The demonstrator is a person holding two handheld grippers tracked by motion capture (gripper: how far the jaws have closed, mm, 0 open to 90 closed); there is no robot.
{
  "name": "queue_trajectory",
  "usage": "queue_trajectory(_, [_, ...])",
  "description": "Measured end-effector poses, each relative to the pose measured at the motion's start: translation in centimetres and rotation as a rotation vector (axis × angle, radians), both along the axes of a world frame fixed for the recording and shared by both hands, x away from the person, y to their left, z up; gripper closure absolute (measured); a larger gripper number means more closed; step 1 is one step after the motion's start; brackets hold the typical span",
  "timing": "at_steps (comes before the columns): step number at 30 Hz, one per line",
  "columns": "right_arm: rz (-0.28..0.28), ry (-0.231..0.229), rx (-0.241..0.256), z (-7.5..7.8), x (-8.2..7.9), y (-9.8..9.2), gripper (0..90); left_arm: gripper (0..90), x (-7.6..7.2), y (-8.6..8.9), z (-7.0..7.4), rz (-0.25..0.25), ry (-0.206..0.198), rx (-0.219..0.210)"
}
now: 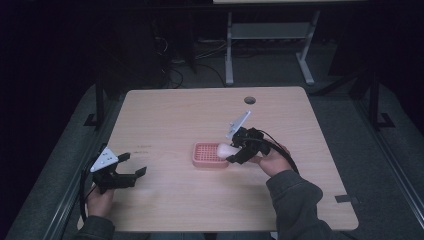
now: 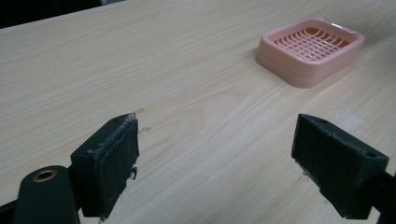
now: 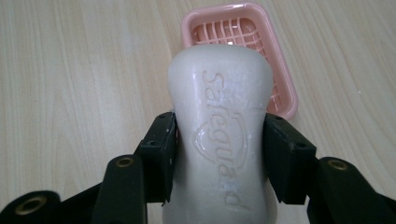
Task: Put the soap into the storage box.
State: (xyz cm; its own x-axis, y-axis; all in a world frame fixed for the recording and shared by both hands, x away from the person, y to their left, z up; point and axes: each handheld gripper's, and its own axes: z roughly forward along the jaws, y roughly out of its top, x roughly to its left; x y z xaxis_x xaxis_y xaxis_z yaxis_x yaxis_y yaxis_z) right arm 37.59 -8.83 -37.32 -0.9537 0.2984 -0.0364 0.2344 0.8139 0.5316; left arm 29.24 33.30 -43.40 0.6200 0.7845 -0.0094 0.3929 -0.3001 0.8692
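A white bar of soap (image 3: 219, 121) stamped "Safeguard" sits clamped between the jaws of my right gripper (image 3: 219, 156), held above the near edge of a pink slotted soap dish (image 3: 243, 28). In the high view the soap (image 1: 226, 149) hangs over the right end of the dish (image 1: 207, 155), with my right gripper (image 1: 234, 152) just right of it. My left gripper (image 1: 134, 164) rests open at the table's left front, nothing between its pads (image 2: 114, 163). From the left gripper view the dish (image 2: 310, 49) lies farther off at upper right.
The light wooden table (image 1: 165, 115) has a round cable hole (image 1: 249, 100) near its far edge. A white desk frame (image 1: 270, 45) stands on the dark floor beyond. A dark tape mark (image 1: 346, 198) lies at the table's right front.
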Motion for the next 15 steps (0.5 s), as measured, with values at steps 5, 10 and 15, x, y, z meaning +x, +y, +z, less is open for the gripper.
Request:
queue_trajectory(5, [0.009, -0.008, -0.001, 0.4, 0.2, 0.5, 48.1, 14.4, 0.0, 0.0, 0.0, 0.002, -0.001, -0.004])
queue_trajectory(10, [0.015, -0.011, 0.004, 0.6, 0.5, 1.0, 48.1, 14.4, 0.0, 0.0, 0.0, 0.002, -0.002, -0.004])
queue_trajectory(15, [0.021, -0.004, -0.003, 0.5, 0.8, 1.5, 48.1, 14.4, 0.0, 0.0, 0.0, 0.005, 0.001, -0.004])
